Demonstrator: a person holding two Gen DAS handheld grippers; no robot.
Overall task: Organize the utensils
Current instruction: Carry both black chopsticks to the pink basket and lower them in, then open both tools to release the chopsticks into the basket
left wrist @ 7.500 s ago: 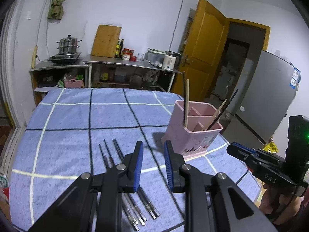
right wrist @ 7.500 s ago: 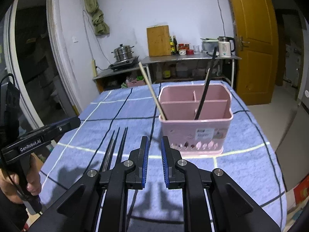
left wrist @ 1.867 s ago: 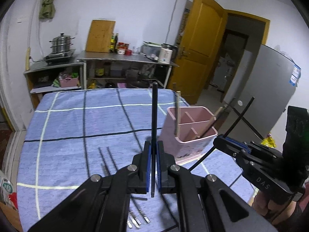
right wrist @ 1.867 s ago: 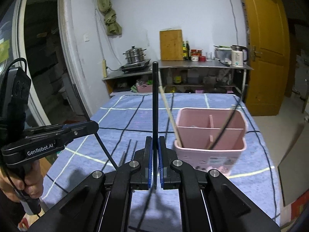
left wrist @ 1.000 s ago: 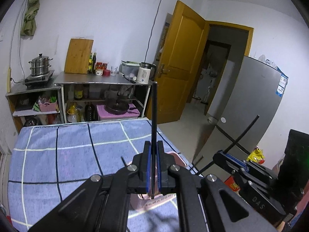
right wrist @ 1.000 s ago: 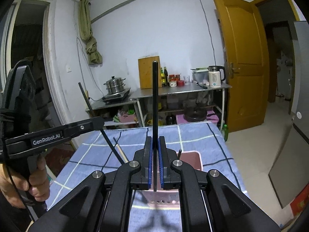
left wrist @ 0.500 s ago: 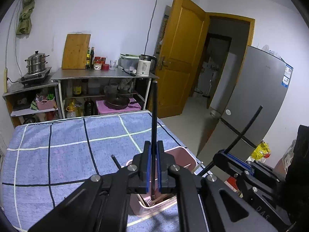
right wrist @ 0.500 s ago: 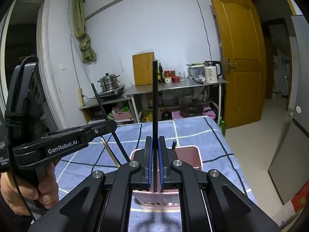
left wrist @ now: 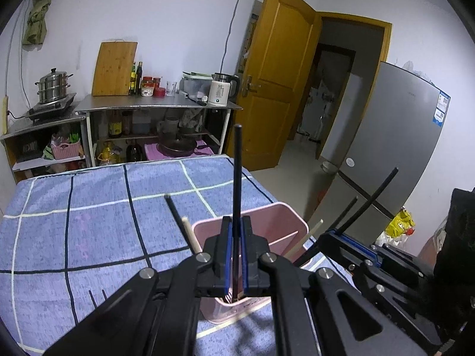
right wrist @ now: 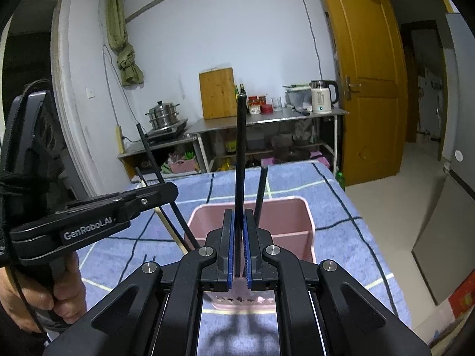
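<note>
Each gripper, left (left wrist: 234, 255) and right (right wrist: 240, 249), is clamped on an upright black chopstick (left wrist: 236, 178) over the pink utensil holder (left wrist: 285, 219) on the blue checked surface (left wrist: 89, 222), where leaning chopsticks (right wrist: 259, 195) crowd the compartments.

I see a steel shelf (left wrist: 160, 107) carrying a cutting board (left wrist: 114, 68) and kettle (left wrist: 221, 92), a yellow door (left wrist: 274, 77) just right of it.

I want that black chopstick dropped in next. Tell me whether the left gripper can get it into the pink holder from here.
Probably yes. The left gripper, shut on the black chopstick, hangs just above the pink holder, whose top is open; the chopsticks already inside lean toward the sides.
</note>
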